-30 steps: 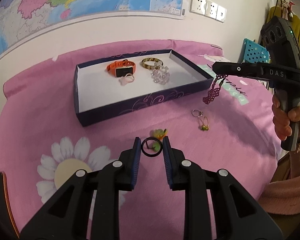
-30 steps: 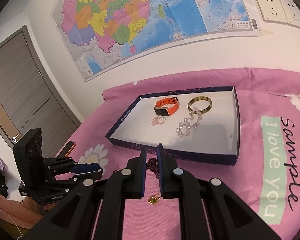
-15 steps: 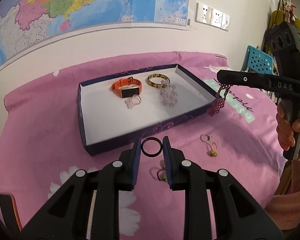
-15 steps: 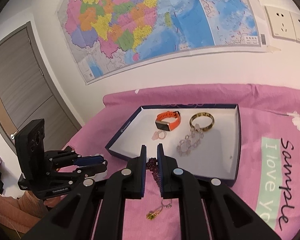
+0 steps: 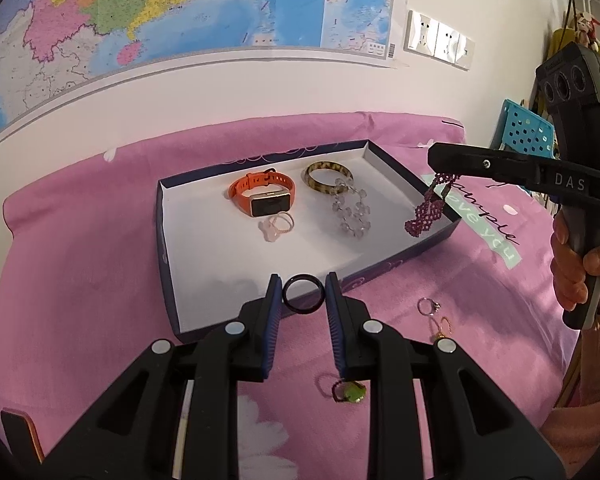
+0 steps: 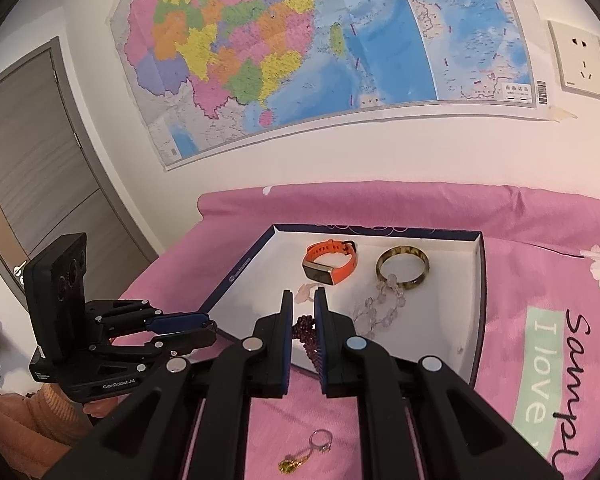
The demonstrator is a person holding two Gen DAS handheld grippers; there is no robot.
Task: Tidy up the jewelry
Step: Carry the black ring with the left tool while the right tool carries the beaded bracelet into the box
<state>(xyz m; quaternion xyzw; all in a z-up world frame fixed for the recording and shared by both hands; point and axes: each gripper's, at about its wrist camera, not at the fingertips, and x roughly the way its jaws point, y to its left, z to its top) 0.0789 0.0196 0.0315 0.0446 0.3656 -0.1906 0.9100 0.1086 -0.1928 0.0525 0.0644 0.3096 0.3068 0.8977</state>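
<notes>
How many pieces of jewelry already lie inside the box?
4: the orange watch and pink ring toward the left, the mottled bangle and clear bead bracelet beside them in the box. None seem hidden.

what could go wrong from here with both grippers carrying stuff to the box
1. The black ring is pinched only at its edges by the left gripper, so it may pop out and roll on the cloth.
2. The beaded bracelet dangles from the right gripper at the box wall and could snag or land outside.
3. Both grippers head for one box and might collide.
</notes>
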